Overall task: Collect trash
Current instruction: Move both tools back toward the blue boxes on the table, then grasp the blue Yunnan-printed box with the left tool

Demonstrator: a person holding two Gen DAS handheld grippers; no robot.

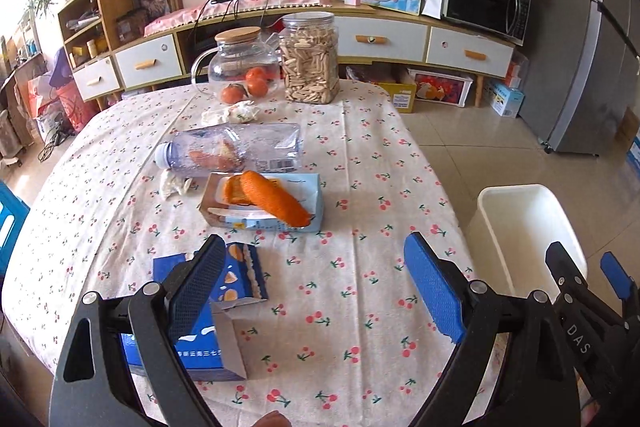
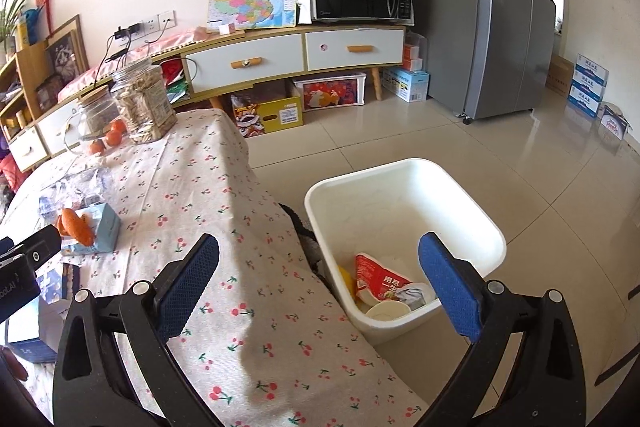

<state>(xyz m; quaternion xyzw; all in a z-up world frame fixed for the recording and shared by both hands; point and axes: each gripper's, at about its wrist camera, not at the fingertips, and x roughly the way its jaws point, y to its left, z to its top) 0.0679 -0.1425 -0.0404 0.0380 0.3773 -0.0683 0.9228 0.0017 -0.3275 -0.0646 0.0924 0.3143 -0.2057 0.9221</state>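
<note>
Under L gripper [image 1: 316, 283] wide-open, empty jaws: blue carton [image 1: 224, 311] by left finger; R gripper [image 2: 320, 283] open too.

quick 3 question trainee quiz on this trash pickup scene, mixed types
1. True or false: the left tool stands open with nothing between its pads.
2. What lies on top of the pale blue carton? A) tissue B) orange peel C) bottle cap
3. Fill in: the white bin stands on the ____ beside the table.

Key: 1 true; 2 B; 3 floor.
</note>
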